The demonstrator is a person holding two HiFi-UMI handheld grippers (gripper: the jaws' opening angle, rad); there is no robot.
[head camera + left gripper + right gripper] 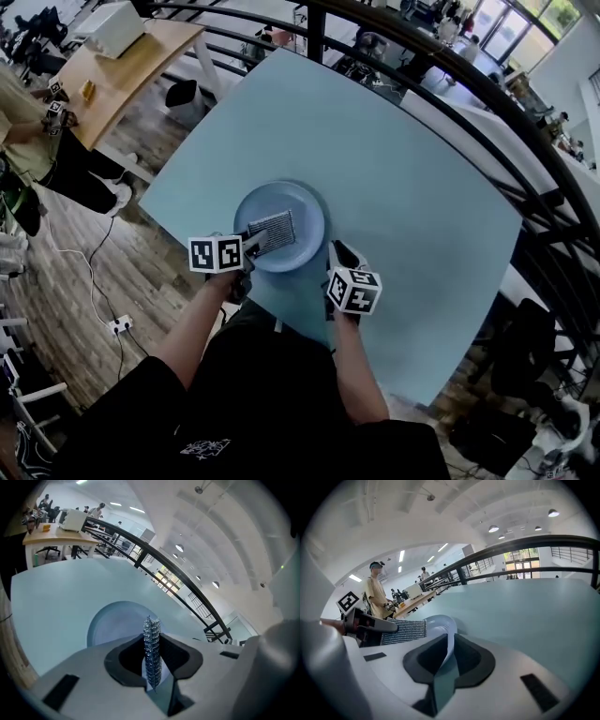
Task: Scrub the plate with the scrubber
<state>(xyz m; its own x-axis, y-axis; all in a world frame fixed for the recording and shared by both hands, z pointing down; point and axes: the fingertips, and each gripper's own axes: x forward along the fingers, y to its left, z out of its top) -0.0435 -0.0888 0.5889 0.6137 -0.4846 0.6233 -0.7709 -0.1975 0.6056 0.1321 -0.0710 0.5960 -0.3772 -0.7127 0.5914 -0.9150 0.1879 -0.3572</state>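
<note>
A round blue plate (pixel 302 217) lies near the front edge of the pale blue table (pixel 403 178). A grey mesh scrubber (pixel 273 232) hangs flat over the plate's left half, with my left gripper (pixel 255 241) shut on its near edge. In the left gripper view the scrubber (pixel 152 648) stands edge-on between the jaws, with the plate (pixel 112 620) beyond it. My right gripper (pixel 335 251) is at the plate's right rim. The right gripper view shows that rim (pixel 449 637) tilted up and pinched between the jaws, with the scrubber (pixel 405 630) to the left.
A black railing (pixel 450 66) curves round the table's far side. A wooden desk (pixel 122 75) with a white box stands at the upper left, with a person beside it. A power strip (pixel 120 325) and cable lie on the wood floor at left.
</note>
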